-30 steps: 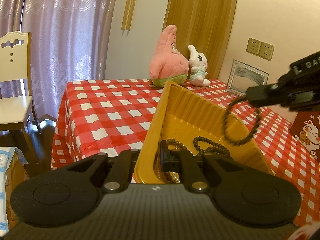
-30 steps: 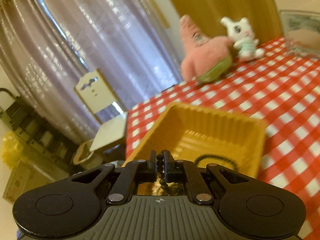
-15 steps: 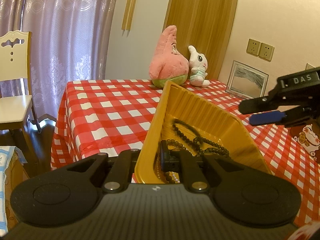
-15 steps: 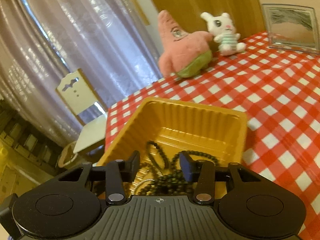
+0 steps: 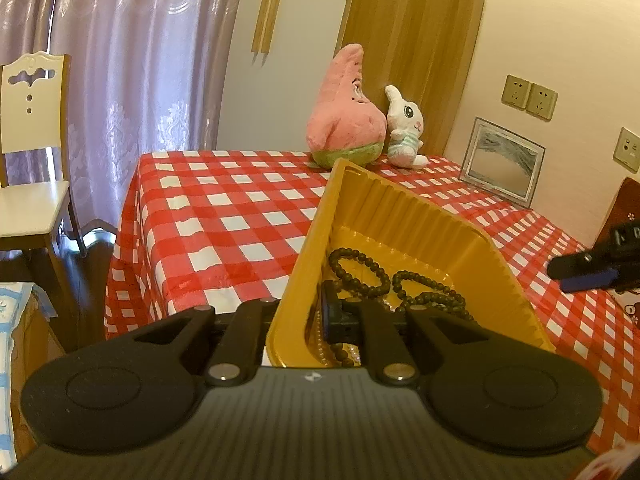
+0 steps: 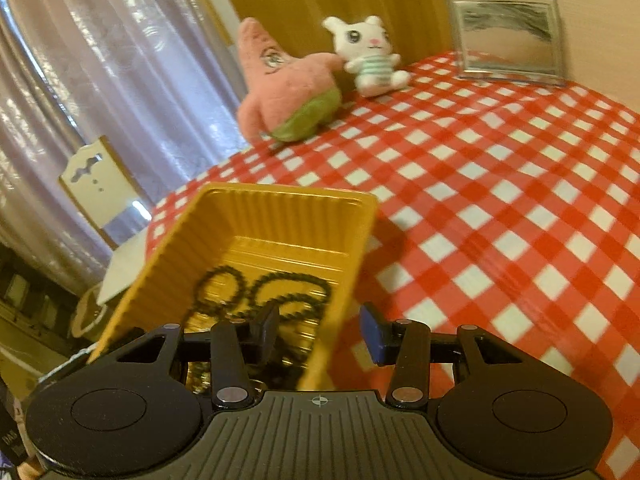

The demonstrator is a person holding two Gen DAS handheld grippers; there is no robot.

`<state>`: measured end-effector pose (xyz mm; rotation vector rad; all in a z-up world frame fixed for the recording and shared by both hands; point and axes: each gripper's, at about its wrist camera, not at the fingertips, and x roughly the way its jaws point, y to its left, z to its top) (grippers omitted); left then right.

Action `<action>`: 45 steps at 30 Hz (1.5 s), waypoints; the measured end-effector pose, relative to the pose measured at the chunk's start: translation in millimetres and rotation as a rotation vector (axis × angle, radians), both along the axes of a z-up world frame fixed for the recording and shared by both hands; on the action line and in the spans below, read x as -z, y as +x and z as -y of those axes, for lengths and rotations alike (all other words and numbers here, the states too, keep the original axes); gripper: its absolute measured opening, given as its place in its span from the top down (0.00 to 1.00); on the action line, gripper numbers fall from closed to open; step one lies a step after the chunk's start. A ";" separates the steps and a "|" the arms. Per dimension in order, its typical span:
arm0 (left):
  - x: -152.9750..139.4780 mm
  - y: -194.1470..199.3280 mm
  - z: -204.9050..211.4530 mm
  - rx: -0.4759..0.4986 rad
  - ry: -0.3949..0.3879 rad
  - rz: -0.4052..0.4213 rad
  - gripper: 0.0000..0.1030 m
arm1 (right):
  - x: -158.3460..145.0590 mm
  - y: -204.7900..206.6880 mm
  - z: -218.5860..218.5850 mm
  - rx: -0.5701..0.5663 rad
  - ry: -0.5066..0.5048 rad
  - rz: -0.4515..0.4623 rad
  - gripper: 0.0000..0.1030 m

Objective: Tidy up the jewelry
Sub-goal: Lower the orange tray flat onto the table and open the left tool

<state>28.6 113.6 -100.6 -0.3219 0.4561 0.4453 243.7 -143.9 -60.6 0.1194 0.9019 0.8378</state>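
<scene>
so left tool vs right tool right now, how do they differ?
The left tool is shut on the near wall of the yellow tray, tipping it; the right tool is open and holds nothing. The left tool's fingers straddle the tray wall, while the right tool's jaws gape over the tray's right edge and the red checked tablecloth. Both are black two-finger tools pointing toward the tray of dark bead strings.

Glossy ribbed plastic tray (image 5: 404, 216), matt beads (image 5: 362, 270), shiny checked tablecloth (image 5: 224, 216)
</scene>
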 end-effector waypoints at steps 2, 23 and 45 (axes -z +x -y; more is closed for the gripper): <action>1.2 1.5 0.5 0.000 0.000 -0.003 0.91 | 2.0 1.5 7.6 0.020 -0.010 -0.005 0.56; 17.9 1.3 -2.8 -0.017 -0.097 -0.059 0.81 | 20.2 -6.4 42.1 0.099 -0.097 -0.038 0.42; -49.1 -50.9 51.3 -0.024 -0.031 -0.218 0.50 | 8.6 -64.3 42.6 0.045 -0.159 0.070 0.34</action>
